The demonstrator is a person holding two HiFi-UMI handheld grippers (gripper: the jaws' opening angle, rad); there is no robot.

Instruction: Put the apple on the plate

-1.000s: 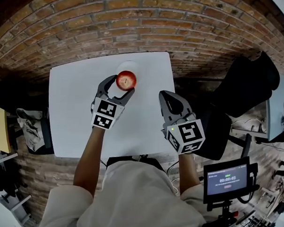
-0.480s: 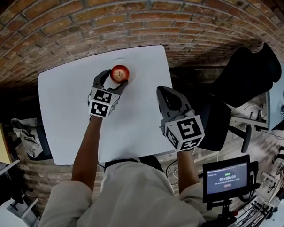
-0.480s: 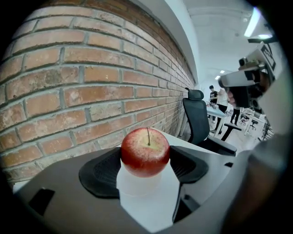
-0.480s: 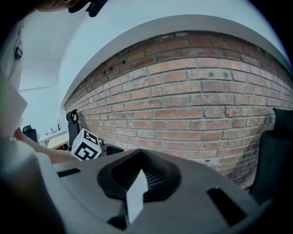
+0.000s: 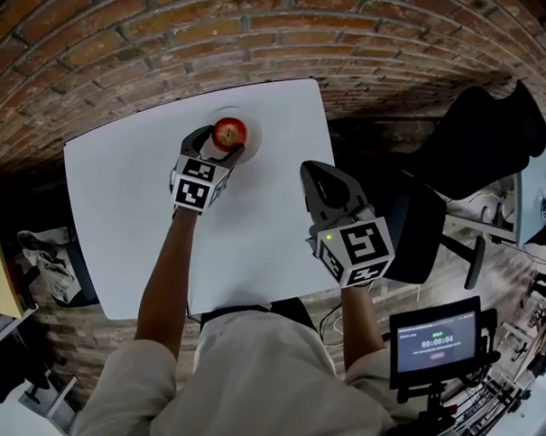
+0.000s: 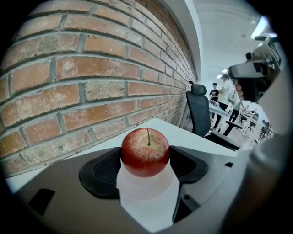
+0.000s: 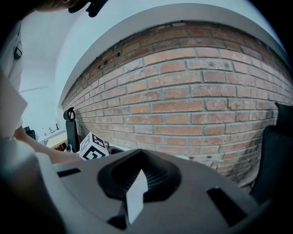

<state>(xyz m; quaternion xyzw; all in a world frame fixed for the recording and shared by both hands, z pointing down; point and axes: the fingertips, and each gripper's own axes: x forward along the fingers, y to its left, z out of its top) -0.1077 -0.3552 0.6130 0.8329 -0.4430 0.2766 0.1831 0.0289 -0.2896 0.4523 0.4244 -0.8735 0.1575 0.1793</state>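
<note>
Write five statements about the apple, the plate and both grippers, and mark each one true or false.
1. The left gripper is shut on the apple. True.
2. The right gripper also holds a fruit. False: its fingers are together with nothing between them.
3. The apple is green. False: it is red, with its stem pointing up.
4. The apple is over the white plate. True.
5. The plate lies at the table's near edge, close to the person. False: it lies by the far edge, toward the brick wall.
</note>
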